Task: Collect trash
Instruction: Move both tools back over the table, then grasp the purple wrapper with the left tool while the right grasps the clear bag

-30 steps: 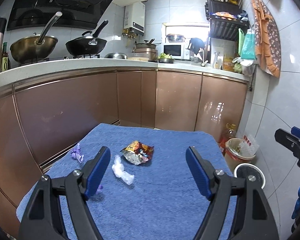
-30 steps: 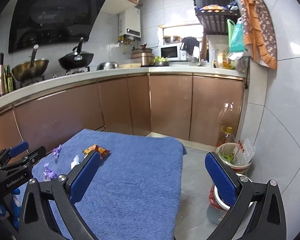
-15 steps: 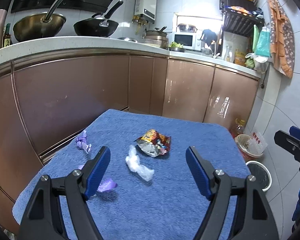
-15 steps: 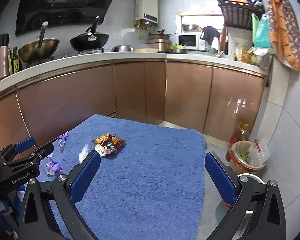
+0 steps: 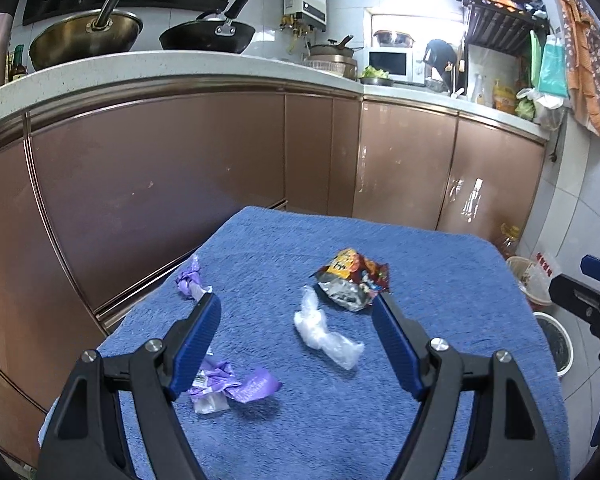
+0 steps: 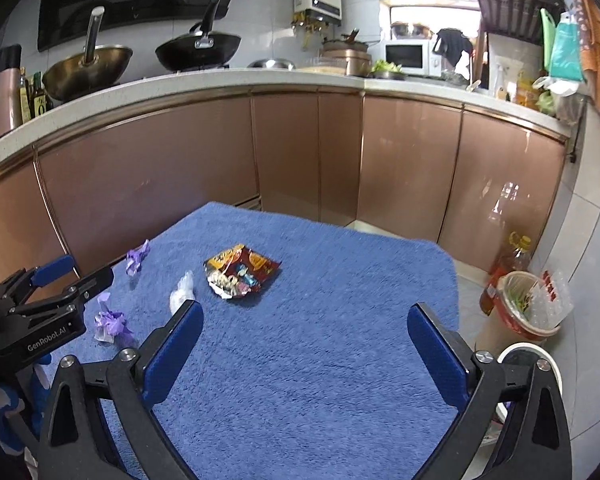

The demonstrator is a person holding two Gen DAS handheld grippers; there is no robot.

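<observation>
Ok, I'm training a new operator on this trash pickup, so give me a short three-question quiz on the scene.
1. True or false: the left gripper is shut on the clear plastic wrap.
2. How many trash pieces lie on the blue towel?
3. Which piece lies farthest from the left gripper: A) red snack bag, B) clear plastic wrap, C) purple wrapper by its left finger?

Key: 1 false, both grippers open; 2 four; 3 A.

Towel (image 5: 440,264): under all litter.
Snack packet (image 5: 352,280): farthest back.
Plastic wad (image 5: 324,334): before it.
Wrappers (image 5: 228,384): left.
Bin (image 6: 524,308): floor, right.
</observation>
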